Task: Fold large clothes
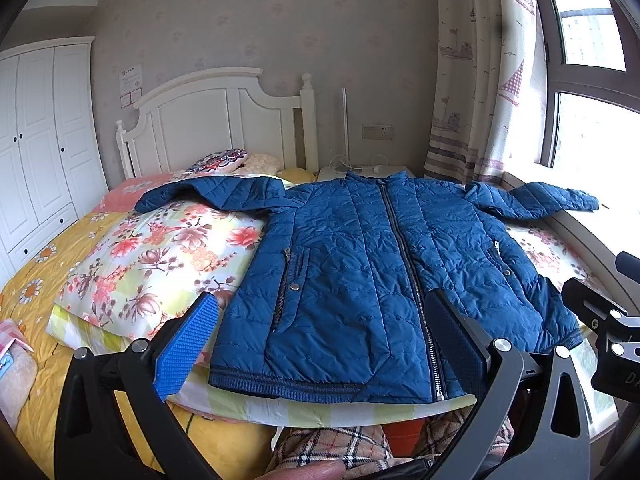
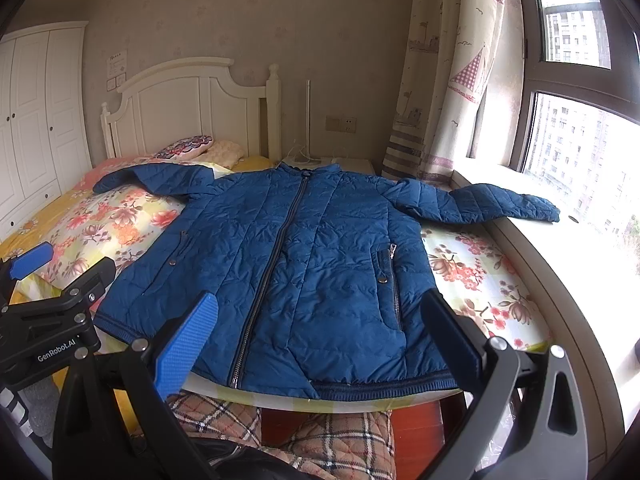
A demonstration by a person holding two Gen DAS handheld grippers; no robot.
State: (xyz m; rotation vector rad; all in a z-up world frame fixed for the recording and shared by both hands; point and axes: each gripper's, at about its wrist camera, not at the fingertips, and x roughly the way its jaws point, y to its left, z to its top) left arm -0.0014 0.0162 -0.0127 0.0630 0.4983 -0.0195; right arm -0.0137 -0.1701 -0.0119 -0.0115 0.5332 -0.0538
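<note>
A blue quilted jacket [image 1: 360, 264] [image 2: 296, 256] lies flat and zipped on a floral quilt, front up, collar toward the headboard. Its sleeves are spread, one over a floral pillow [image 1: 160, 264], the other sleeve [image 2: 492, 202] reaching onto the window sill. My left gripper [image 1: 324, 320] hovers open above the hem, left of the zip. My right gripper [image 2: 320, 320] hangs open over the hem at the jacket's right half. Neither touches the fabric. The right gripper's body shows at the right edge of the left wrist view [image 1: 600, 316].
A white headboard [image 1: 212, 120] and small cushions are at the far end. A white wardrobe [image 1: 36, 152] stands left. The window sill [image 2: 580, 264] and curtain [image 2: 448, 80] border the bed on the right. A person's plaid-trousered legs [image 2: 320, 428] are at the bed's near edge.
</note>
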